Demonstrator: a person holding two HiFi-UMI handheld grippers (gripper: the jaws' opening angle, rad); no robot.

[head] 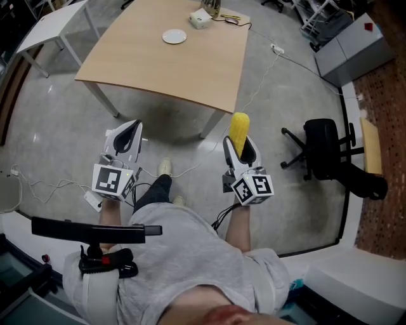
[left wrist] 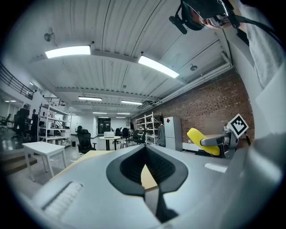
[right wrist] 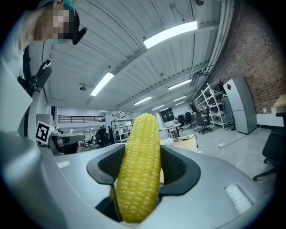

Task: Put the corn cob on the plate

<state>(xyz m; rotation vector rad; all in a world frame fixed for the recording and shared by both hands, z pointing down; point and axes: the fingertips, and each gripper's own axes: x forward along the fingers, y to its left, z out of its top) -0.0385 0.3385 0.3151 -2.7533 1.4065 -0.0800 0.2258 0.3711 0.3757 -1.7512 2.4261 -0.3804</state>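
Right gripper (head: pixel 243 147) clamped on yellow corn cob (head: pixel 239 131); cob upright between jaws, tip above them, lower end hidden inside. Left gripper (head: pixel 128 136) closed, nothing held. Both over grey floor (head: pixel 57 120). Black office chair (head: pixel 327 154) to right. White cable (head: pixel 261 87) trails across floor to light wooden tabletop (head: pixel 190 66). On it, far side, well apart from cob: small white round plate (head: pixel 174 37), white box (head: pixel 200 19) near it, object behind box cut off. Grey cabinet (head: pixel 353 46) bears red diamond label (head: pixel 368 27), print too small to read.
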